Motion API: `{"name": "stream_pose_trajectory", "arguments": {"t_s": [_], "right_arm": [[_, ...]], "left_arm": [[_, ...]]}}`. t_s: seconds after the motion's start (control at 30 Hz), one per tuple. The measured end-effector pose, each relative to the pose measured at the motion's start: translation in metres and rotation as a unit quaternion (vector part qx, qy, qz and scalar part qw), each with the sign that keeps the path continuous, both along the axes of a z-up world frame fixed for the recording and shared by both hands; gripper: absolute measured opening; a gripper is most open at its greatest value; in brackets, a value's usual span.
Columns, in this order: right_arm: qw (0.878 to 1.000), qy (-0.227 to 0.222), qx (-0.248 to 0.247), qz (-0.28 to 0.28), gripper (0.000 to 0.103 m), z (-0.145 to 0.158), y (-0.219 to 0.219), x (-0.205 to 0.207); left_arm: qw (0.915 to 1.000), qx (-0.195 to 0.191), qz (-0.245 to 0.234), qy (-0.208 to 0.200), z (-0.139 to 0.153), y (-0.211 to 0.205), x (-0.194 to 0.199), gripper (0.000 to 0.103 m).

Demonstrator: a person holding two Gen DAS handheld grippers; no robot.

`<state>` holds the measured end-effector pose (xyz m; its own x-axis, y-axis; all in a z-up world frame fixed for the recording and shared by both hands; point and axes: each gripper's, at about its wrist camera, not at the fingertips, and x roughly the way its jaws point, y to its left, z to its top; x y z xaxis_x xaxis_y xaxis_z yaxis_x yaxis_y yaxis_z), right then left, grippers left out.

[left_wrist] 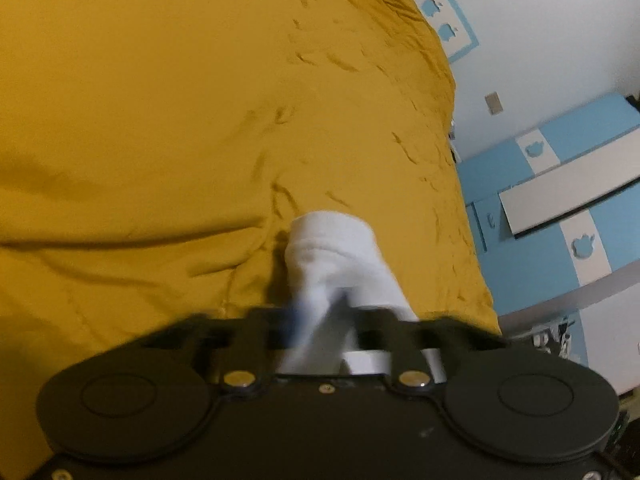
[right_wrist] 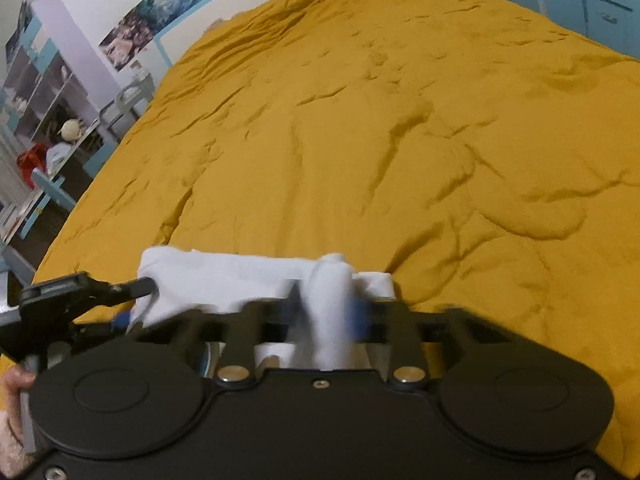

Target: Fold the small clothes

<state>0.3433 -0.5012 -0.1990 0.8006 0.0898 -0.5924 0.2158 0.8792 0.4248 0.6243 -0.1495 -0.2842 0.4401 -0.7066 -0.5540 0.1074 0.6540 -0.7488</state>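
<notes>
**A:** Mustard-yellow bedding is filling both views: a wrinkled quilt (right_wrist: 400,140) is lying across the bed, and a small white garment (right_wrist: 240,280) is lying on it near the close edge. What are the grippers doing?

**B:** The right gripper (right_wrist: 326,316) is pinching a bunched fold of the white garment, the cloth running back between its jaws toward the camera. The jaws are pressing in on that fold, though blur is smearing the fingertips.

**A:** And the other one?

**B:** In the right wrist view the left gripper (right_wrist: 146,286) is coming in from the left side, its tip sitting at the garment's left end. In its own view the left gripper (left_wrist: 320,312) is clamping a rolled end of the white garment (left_wrist: 332,256), jaws drawn together on the cloth, which is sticking out ahead over the quilt (left_wrist: 180,100).

**A:** Is anyone showing?

**B:** Part of a hand (right_wrist: 16,384) is gripping the handle at the lower left edge.

**A:** And the room?

**B:** Blue and white cabinets (left_wrist: 560,208) are standing beside the bed in the left wrist view; open shelving (right_wrist: 52,92) and wall posters (right_wrist: 160,16) are showing beyond the bed in the right wrist view.
</notes>
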Motion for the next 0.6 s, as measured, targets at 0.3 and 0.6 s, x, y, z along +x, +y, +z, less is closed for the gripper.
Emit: {"name": "stream_pose_trajectory", "arguments": {"t_s": [0.3,0.6], "right_arm": [[0.999,-0.002,-0.034,0.003,0.012,-0.007,-0.007,0.02],[1.0,-0.001,0.012,0.003,0.042,-0.006,-0.022,-0.006]], "left_arm": [[0.9975,0.056,0.006,-0.042,-0.005,-0.007,0.005,0.0],[0.9985,0.046,-0.017,-0.025,0.009,0.013,0.001,0.036]]}}
